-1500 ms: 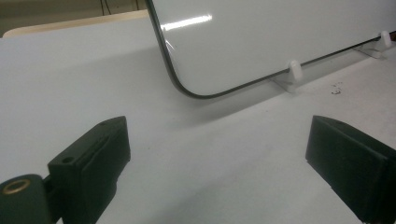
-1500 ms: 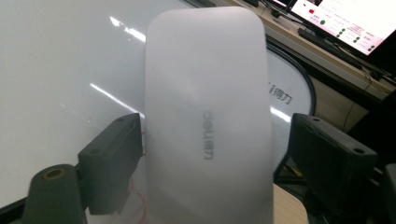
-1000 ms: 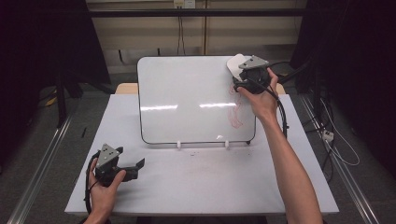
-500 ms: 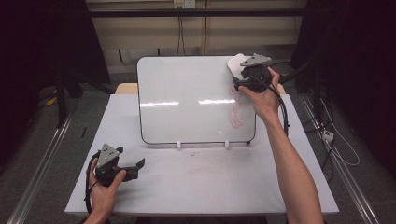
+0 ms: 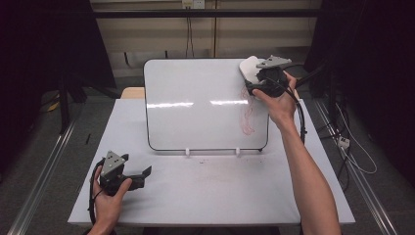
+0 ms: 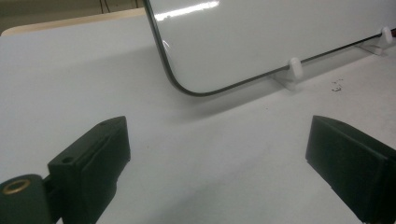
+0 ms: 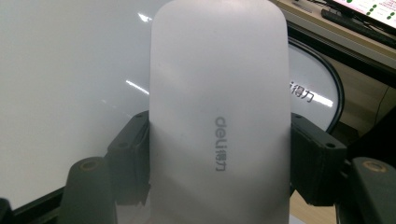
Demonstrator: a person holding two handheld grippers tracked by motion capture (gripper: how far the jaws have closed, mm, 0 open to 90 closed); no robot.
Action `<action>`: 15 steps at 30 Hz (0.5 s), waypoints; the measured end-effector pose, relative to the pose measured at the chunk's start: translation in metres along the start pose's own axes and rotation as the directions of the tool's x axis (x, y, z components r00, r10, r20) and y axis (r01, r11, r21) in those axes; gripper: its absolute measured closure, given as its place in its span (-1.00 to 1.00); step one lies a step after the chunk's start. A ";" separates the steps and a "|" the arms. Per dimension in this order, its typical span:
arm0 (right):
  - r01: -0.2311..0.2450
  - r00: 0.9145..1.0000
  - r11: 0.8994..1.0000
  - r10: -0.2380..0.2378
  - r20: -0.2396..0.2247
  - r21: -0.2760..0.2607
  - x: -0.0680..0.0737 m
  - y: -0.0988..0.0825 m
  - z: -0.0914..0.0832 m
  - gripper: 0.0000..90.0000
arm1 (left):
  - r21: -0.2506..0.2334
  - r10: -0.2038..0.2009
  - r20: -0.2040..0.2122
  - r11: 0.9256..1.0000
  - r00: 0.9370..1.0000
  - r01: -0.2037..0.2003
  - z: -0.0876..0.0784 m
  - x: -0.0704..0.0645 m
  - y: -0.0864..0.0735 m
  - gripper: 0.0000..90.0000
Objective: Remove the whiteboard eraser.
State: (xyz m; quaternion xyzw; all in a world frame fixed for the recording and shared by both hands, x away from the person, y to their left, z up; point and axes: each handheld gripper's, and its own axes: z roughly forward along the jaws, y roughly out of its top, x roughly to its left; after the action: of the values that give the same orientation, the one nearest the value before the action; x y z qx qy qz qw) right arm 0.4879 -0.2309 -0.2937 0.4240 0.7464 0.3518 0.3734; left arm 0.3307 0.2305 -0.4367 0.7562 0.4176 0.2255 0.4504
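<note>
Two claws show in the high view: the right claw pinches a white eraser at the whiteboard's upper right corner, red scribbles just below it, forearm outstretched. The left claw rests on the desk.

Left gripper view: jaws wide apart, nothing between them.

Right gripper view: jaws clamp the eraser by its sides, long axis pointing away.

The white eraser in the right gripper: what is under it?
Under the eraser, held by the right gripper, lies the whiteboard, near its top right corner. The board surface directly beneath is covered; red marks show below.
</note>
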 end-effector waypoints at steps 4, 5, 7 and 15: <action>-0.002 1.000 1.000 0.002 -0.004 0.001 0.000 -0.002 0.000 -0.30 | 0.002 0.002 0.000 1.000 1.000 -0.002 0.000 0.000 0.000 -0.86; -0.002 1.000 1.000 0.002 -0.004 0.001 0.000 -0.002 0.000 -0.30 | 0.002 0.002 0.001 1.000 1.000 -0.002 0.000 0.000 0.000 -0.86; -0.002 1.000 1.000 0.002 -0.010 -0.006 0.001 -0.003 -0.002 -0.30 | -0.001 0.000 0.004 1.000 1.000 0.000 0.000 -0.001 0.000 -0.86; 0.007 1.000 0.998 -0.007 0.001 -0.066 0.001 0.002 -0.024 -0.30 | 0.003 0.002 0.000 1.000 1.000 -0.002 0.000 -0.001 0.000 -0.86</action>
State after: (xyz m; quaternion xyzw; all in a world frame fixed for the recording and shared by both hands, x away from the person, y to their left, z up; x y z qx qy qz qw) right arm 0.4677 -0.2344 -0.2806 0.4090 0.7356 0.3750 0.3886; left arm 0.3300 0.2295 -0.4369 0.7573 0.4170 0.2255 0.4491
